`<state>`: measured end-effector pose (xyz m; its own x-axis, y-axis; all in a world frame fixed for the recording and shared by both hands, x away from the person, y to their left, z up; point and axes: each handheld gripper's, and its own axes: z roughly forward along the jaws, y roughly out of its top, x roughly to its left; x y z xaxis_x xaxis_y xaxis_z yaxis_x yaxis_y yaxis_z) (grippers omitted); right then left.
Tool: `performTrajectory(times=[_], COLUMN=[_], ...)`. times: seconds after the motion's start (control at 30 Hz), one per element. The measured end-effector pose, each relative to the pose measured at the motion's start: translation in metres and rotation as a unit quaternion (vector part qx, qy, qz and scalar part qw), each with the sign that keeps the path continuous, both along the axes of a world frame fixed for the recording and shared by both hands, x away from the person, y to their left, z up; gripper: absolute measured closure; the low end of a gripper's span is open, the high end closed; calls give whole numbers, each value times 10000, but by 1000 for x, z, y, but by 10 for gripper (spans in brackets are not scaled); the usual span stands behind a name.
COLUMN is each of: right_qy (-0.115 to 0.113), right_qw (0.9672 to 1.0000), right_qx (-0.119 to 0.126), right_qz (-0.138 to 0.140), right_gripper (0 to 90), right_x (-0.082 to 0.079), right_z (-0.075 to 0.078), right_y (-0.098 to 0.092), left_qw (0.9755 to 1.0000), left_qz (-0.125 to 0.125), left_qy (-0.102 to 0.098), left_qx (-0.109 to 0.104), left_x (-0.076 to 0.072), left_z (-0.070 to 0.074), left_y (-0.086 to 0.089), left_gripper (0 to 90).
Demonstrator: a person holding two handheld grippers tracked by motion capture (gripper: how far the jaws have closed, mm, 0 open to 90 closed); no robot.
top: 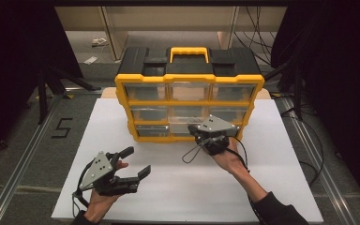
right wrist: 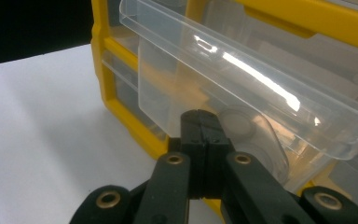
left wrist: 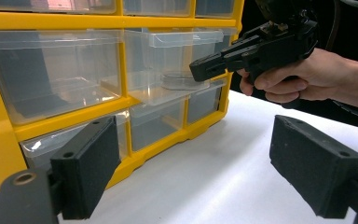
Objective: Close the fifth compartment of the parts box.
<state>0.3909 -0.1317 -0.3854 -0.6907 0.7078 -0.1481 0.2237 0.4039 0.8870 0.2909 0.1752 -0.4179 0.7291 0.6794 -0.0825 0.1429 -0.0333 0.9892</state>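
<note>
Pressing against the front of a part-open clear drawer (right wrist: 242, 88) in the yellow organizer (top: 189, 79), the right gripper (top: 198, 132) is seen w/ jaws pressed together, nothing pinched. The drawer lies straight ahead of its tips, long axis across them; left gripper (top: 138, 161) is held spread, well apart.

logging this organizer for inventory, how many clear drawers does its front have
9, in a three-by-three grid on the yellow organizer: three in the top row, three in the middle, three in the bottom. The right gripper, jaws shut, partly covers the lower middle and right ones, so those are less certain.
</note>
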Motion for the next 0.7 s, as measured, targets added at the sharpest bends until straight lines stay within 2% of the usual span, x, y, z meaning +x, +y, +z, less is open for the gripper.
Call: performTrajectory(times=[0.7], right_qy=[-54], right_qw=[9999], right_qx=[4], right_qz=[-104], right_gripper=[900], right_x=[7], right_z=[0], right_y=[4], left_qw=[10000], left_qz=[-1], left_qy=[-6], left_qx=[9], left_x=[-1], left_z=[0], left_y=[0], left_gripper=[153])
